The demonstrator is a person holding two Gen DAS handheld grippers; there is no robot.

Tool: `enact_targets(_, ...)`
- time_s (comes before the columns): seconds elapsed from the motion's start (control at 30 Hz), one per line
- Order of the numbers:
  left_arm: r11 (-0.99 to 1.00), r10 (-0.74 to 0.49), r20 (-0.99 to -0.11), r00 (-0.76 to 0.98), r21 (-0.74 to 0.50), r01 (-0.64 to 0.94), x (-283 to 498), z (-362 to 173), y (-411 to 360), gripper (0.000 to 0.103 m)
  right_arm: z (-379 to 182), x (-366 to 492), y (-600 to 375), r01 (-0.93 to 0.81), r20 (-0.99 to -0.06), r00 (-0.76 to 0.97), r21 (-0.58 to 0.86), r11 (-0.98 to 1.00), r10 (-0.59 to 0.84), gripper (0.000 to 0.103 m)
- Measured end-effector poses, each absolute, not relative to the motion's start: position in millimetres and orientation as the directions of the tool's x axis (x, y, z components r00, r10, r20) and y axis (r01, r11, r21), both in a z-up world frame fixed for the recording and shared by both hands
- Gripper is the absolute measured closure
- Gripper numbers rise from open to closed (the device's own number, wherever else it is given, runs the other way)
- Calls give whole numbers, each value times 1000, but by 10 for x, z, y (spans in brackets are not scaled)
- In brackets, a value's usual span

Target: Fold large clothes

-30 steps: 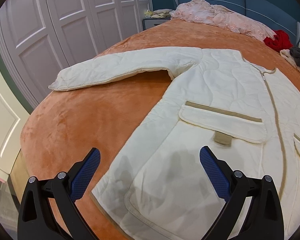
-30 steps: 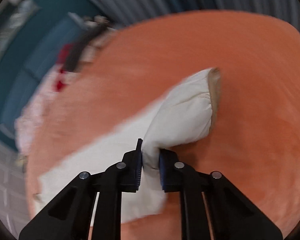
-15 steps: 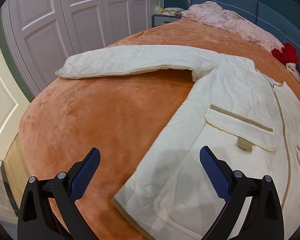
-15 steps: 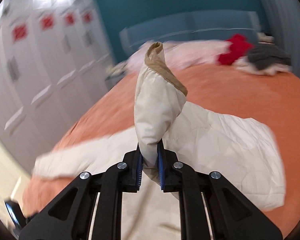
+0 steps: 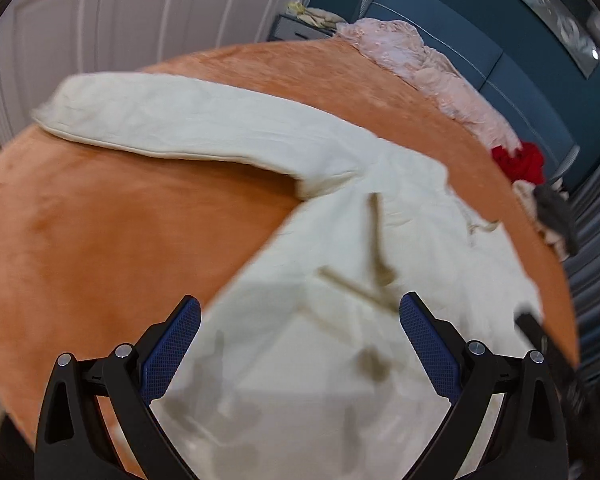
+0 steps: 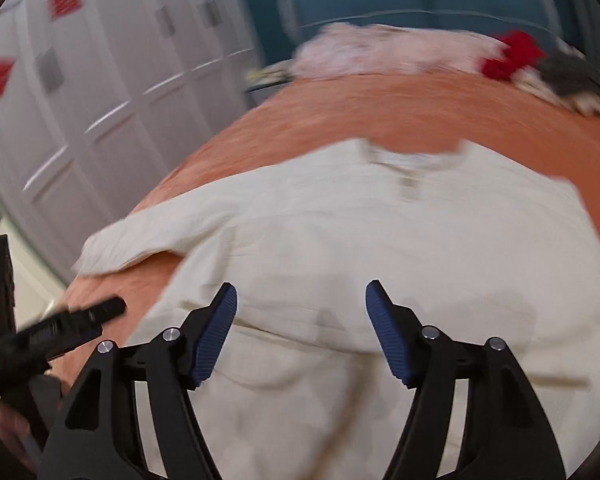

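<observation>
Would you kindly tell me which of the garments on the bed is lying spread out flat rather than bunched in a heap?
The cream quilted jacket, nearest both grippers, lies flat with one sleeve outstretched. The pink garment and red garment are crumpled by the headboard.

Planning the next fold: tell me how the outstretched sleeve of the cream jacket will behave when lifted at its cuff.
The sleeve looks quilted and creased, so it will probably bend and droop, not stay straight. Its padding suggests some bulk. The plush orange blanket may drag on it.
</observation>
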State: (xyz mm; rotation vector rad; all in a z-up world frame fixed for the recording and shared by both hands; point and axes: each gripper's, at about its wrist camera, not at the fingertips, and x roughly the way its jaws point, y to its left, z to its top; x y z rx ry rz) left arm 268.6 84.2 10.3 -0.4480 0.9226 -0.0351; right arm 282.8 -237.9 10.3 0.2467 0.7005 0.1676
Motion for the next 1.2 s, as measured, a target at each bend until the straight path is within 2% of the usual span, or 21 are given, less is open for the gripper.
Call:
enact_targets(0.17, 863, -315, -761, 567, -478, -162, 3095, -32, 458, 6, -50, 2572, -3512, 236, -656, 751, 375, 897, 78, 36)
enact_targets(0.3, 885, -283, -795, 536, -432, -174, 3361, -189, 216, 8, -243, 2477, -4263, 416, -672, 741, 461, 784, 2, 36)
enact_targets(0.33, 890, -277, -802, 530, -422, -174, 3394, -211, 192, 18, -286, 2505, -4371, 441, -678, 735, 476, 761, -1, 35)
enact_targets(0.37, 894, -279, -809, 518, -416, -168, 3446, -240, 145, 33, -361, 2529, -4495, 466, -687, 727, 496, 733, 3, 35)
enact_targets(0.4, 897, -279, -815, 507, -410, -165, 3469, -257, 135, 40, -436, 2562, -4589, 483, -694, 719, 516, 708, 15, 35)
enact_targets(0.43, 902, -278, -820, 500, -402, -158, 3497, -265, 113, 54, -501, 2595, -4641, 495, -700, 714, 528, 690, 23, 36)
enact_targets(0.47, 911, -268, -823, 500, -386, -147, 3519, -253, 85, 76, -548, 2631, -4654, 499, -700, 713, 536, 680, 28, 39)
enact_targets(0.5, 926, -243, -828, 505, -354, -134, 3540, -223, 51, 86, -562, 2662, -4679, 500, -698, 715, 541, 676, 29, 52)
enact_targets(0.53, 937, -224, -827, 516, -329, -119, 3555, -195, 34, 97, -556, 2705, -4674, 494, -694, 719, 539, 682, 27, 74)
enact_targets(0.6, 949, -211, -807, 552, -304, -82, 3574, -77, 27, 99, -415, 2756, -4617, 471, -675, 738, 526, 708, 11, 93)
enact_targets(0.63, 954, -203, -790, 579, -293, -65, 3564, 10, 49, 99, -336, 2759, -4632, 447, -647, 762, 531, 719, 4, 94)
enact_targets(0.67, 959, -197, -770, 607, -281, -45, 3562, 100, 56, 99, -194, 2742, -4590, 413, -609, 793, 530, 741, -6, 94)
enact_targets(0.77, 983, -127, -737, 664, -184, -16, 3547, 228, 51, 99, -41, 2727, -4457, 382, -585, 809, 460, 801, -50, 94)
enact_targets(0.87, 991, -93, -781, 618, -131, -17, 3621, -31, 20, 99, -350, 2880, -4455, 429, -686, 726, 386, 817, -57, 94)
enact_targets(0.93, 996, -68, -818, 571, -92, -14, 3640, -318, -32, 99, -613, 2887, -4500, 458, -733, 679, 371, 808, -48, 90)
enact_targets(0.97, 998, -52, -815, 577, -69, -8, 3606, -404, -54, 98, -650, 2859, -4505, 462, -730, 681, 374, 804, -51, 89)
enact_targets(1.03, 999, -31, -791, 610, -44, -6, 3536, -457, -77, 96, -616, 2805, -4503, 477, -729, 680, 365, 799, -73, 80)
enact_targets(1.1, 999, -17, -776, 631, -31, -10, 3510, -487, -91, 95, -489, 2732, -4441, 506, -725, 675, 318, 802, -138, 77)
enact_targets(1.2, 1000, -1, -765, 644, -12, -12, 3502, -531, -136, 94, -178, 2625, -4194, 512, -653, 714, 243, 824, -252, 77)
